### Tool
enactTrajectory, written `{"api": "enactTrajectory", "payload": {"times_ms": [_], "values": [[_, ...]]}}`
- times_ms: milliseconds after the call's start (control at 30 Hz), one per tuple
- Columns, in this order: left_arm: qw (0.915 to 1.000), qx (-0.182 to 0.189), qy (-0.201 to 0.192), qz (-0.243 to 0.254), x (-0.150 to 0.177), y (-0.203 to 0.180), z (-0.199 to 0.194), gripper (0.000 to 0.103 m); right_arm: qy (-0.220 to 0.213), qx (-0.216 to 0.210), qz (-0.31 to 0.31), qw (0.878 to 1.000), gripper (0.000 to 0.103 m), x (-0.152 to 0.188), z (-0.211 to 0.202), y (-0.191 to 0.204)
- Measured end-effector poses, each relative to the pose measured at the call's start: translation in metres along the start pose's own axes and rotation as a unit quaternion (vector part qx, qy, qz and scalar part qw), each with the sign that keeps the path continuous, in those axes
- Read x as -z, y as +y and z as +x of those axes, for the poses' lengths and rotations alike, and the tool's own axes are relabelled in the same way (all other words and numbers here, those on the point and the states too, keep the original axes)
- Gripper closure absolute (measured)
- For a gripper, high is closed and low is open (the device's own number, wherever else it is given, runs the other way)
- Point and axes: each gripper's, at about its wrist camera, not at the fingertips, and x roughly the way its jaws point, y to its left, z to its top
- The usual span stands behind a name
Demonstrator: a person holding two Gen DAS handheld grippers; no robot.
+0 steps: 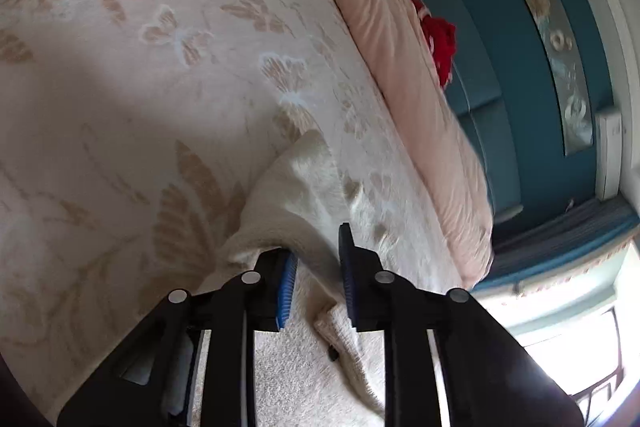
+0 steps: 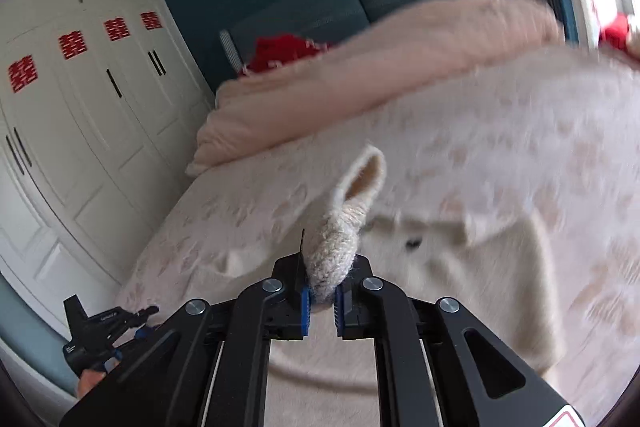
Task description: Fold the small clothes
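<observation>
A cream knit garment (image 2: 460,267) lies spread on the floral bedspread (image 1: 140,87) at the near edge of the bed. The right gripper (image 2: 321,301) is clenched on a bunched sleeve (image 2: 344,227) of it, lifted off the bed. The left gripper (image 1: 316,267) straddles a raised fold of the garment's fabric; whether its pads press it, I cannot tell.

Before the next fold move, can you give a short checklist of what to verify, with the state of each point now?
1. Right tongs pinch the cream knitted garment: ok, a bunched sleeve sits between the pads.
2. Left tongs grip the garment: cannot tell, a gap shows between the pads with fabric lying there.
3. Garment body rests flat on the bedspread: not ok, it is rumpled.
4. Pink blanket lies apart from the garment: ok.
5. Right view sharp enough to judge the fold line: not ok, blurred.
</observation>
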Motion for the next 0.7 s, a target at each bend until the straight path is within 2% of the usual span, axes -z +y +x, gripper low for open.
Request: {"api": "enactTrajectory", "payload": {"times_ms": [33, 100, 167, 200, 333, 433, 467, 533, 567, 600, 633, 667, 700], "values": [[0.9999, -0.009, 0.009, 0.005, 0.004, 0.001, 0.007, 0.083, 0.010, 0.028, -0.015, 0.999, 0.095, 0.002, 0.006, -0.010], [0.9989, -0.034, 0.032, 0.011, 0.018, 0.007, 0.023, 0.086, 0.084, 0.077, 0.004, 0.993, 0.095, 0.027, 0.044, -0.052], [0.9977, -0.050, 0.045, 0.012, 0.029, 0.016, 0.036, 0.089, 0.159, 0.096, 0.063, 0.981, 0.095, 0.061, 0.074, -0.099], [0.9978, -0.049, 0.042, 0.015, 0.032, 0.018, 0.037, 0.090, 0.166, 0.091, 0.084, 0.978, 0.095, 0.070, 0.076, -0.110], [0.9963, -0.059, 0.034, 0.053, 0.029, 0.009, 0.036, 0.090, 0.127, 0.058, 0.095, 0.986, 0.095, 0.064, 0.062, -0.107], [0.9965, -0.057, 0.034, 0.051, 0.024, 0.011, 0.034, 0.090, 0.094, 0.052, 0.078, 0.991, 0.095, 0.058, 0.046, -0.102], [0.9962, -0.058, 0.036, 0.054, 0.024, 0.011, 0.035, 0.090, 0.094, 0.062, 0.073, 0.991, 0.095, 0.057, 0.051, -0.102], [0.9948, -0.063, 0.040, 0.069, 0.029, 0.012, 0.037, 0.090, 0.137, 0.091, 0.080, 0.983, 0.094, 0.072, 0.072, -0.123], [0.9937, -0.067, 0.040, 0.081, 0.033, 0.012, 0.038, 0.088, 0.160, 0.088, 0.095, 0.979, 0.094, 0.079, 0.080, -0.132], [0.9921, -0.070, 0.037, 0.097, 0.035, 0.009, 0.037, 0.088, 0.147, 0.076, 0.112, 0.980, 0.095, 0.079, 0.076, -0.136], [0.9905, -0.074, 0.037, 0.110, 0.036, 0.005, 0.035, 0.088, 0.139, 0.069, 0.127, 0.980, 0.092, 0.073, 0.068, -0.136], [0.9891, -0.074, 0.040, 0.121, 0.038, 0.003, 0.032, 0.087, 0.131, 0.071, 0.135, 0.980, 0.082, 0.069, 0.061, -0.134], [0.9875, -0.075, 0.042, 0.132, 0.039, 0.001, 0.028, 0.086, 0.119, 0.084, 0.133, 0.980, 0.080, 0.063, 0.051, -0.130]]}}
